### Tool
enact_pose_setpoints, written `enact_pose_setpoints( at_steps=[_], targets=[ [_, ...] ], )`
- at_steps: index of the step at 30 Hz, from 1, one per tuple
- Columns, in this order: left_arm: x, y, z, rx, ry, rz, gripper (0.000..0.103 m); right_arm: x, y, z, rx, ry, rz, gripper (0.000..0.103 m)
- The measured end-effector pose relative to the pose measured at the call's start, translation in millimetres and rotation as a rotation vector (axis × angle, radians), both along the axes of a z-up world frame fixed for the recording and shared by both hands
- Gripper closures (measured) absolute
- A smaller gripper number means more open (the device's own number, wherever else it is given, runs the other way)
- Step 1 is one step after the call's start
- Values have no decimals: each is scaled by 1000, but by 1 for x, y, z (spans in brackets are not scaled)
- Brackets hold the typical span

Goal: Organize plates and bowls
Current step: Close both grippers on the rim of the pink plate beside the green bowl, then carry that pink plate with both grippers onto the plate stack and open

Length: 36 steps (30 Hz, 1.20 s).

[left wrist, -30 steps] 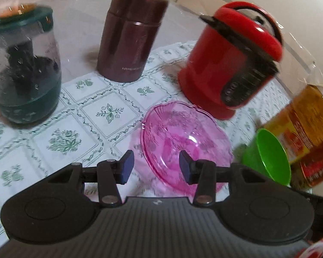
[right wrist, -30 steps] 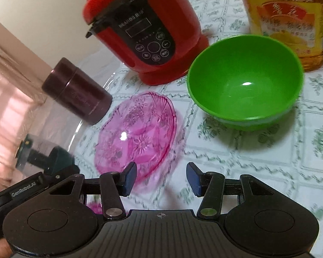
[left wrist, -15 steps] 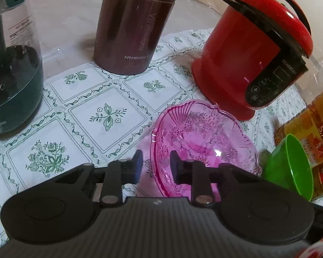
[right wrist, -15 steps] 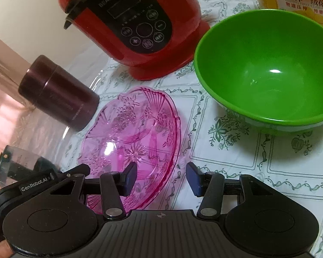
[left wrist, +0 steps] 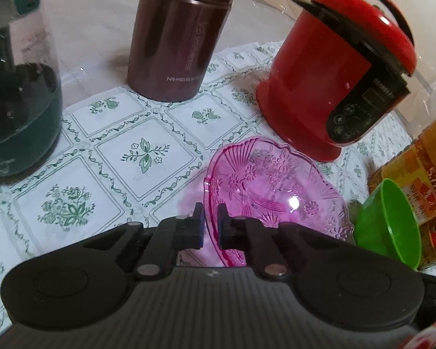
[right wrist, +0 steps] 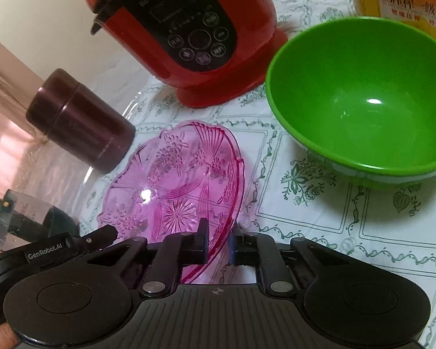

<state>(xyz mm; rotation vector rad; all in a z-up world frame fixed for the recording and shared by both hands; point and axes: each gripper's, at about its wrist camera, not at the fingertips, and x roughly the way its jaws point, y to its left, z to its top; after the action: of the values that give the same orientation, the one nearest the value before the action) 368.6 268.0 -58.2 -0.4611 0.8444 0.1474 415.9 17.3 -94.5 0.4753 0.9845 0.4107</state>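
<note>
A clear pink patterned plate (left wrist: 279,186) lies on the flowered tablecloth, in front of the red cooker. My left gripper (left wrist: 210,221) is shut on the plate's near left rim. In the right wrist view the same pink plate (right wrist: 171,186) sits left of centre, and my right gripper (right wrist: 219,237) is shut on its near right rim. The tip of the left gripper (right wrist: 101,232) shows at the plate's far side there. A green bowl (right wrist: 360,101) stands empty to the right of the plate; in the left wrist view the green bowl (left wrist: 392,221) is at the right edge.
A red electric cooker (left wrist: 334,78) stands behind the plate. A maroon flask (left wrist: 180,37) is at the back, a dark green glass jar (left wrist: 14,87) at the left. A yellow oil bottle (left wrist: 418,174) is behind the green bowl. The tablecloth (left wrist: 145,154) covers the table.
Both grippers came down and forward to the pink plate and went from open to shut on its rim, one at each side.
</note>
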Motion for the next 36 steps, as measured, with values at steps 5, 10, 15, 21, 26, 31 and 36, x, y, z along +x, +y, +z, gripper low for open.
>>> enact_pose_setpoints(
  at_steps=[5,10,15,21,26,31,36],
  targets=[
    [-20,-7,26,13,-29,8,96,-15,-5,23,1,-45,19,90],
    [-52,-17,54,19,-67,12,95,-41,-13,51,4,-87,39,90],
    [-91,-26,76,4,-104,32,96,-73,-21,76,9,-108,78,90],
    [-148,-35,91,-10,-130,64,96,-116,-28,93,13,-119,115,90],
    [-193,-41,94,2,-137,86,95,-153,-32,102,7,-130,156,90],
    [-233,-46,95,-5,-151,113,95,-188,-37,100,6,-126,197,90],
    [-264,-53,95,7,-162,131,95,-209,-40,96,5,-115,227,90]
  ],
)
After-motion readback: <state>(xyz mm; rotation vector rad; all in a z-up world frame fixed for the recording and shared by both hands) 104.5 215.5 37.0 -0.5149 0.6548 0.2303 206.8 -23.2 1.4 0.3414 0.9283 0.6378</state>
